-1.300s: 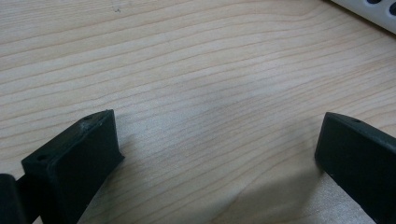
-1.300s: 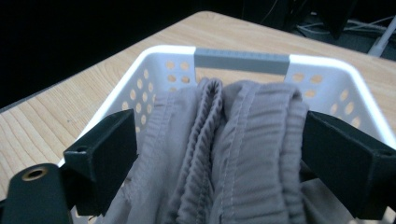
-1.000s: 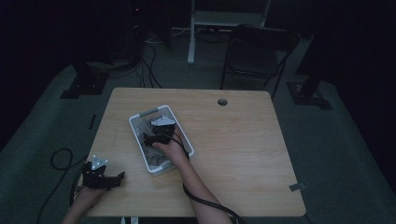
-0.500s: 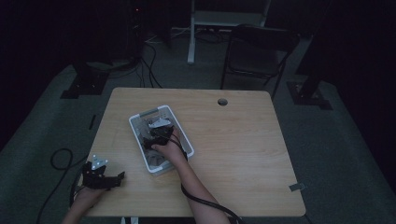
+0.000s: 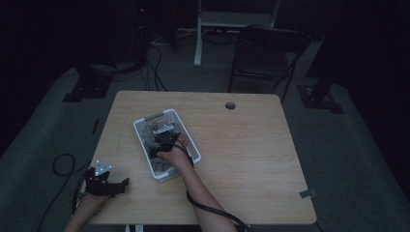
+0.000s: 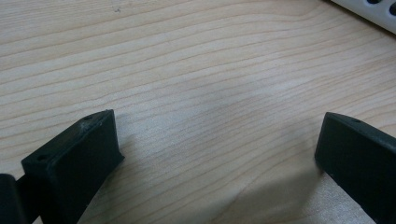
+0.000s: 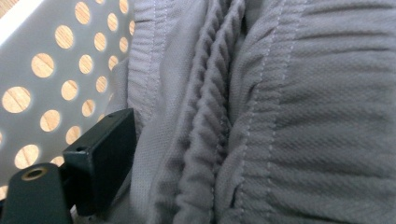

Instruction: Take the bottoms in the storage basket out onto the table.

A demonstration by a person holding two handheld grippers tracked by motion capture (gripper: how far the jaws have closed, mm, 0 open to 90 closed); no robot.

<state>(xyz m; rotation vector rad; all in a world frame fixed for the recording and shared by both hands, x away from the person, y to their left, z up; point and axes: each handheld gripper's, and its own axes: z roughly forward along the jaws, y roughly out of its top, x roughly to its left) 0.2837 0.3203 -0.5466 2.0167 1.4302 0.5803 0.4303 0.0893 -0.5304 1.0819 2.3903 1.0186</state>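
A white perforated basket (image 5: 157, 116) stands on the wooden table (image 5: 241, 145), left of centre. My right gripper (image 5: 162, 140) reaches down into it, among dark and grey contents. In the right gripper view, grey ribbed cloth (image 7: 280, 116) bunches up against the left finger (image 7: 100, 158) and hides the other jaw; the basket's holed wall (image 7: 46, 56) is at the left. The visible jaw stands wide. My left gripper (image 5: 123, 185) rests open at the table's near left corner, with bare wood (image 6: 187, 56) between its jaws.
A corner of the basket (image 6: 373, 11) lies ahead of the left gripper. The table has a cable hole (image 5: 230, 105) near its far edge. A folding chair (image 5: 270, 53) stands behind the table. Cables (image 5: 63, 164) lie on the dark floor.
The right hand has shifted slightly inside the basket. The left gripper has not moved.
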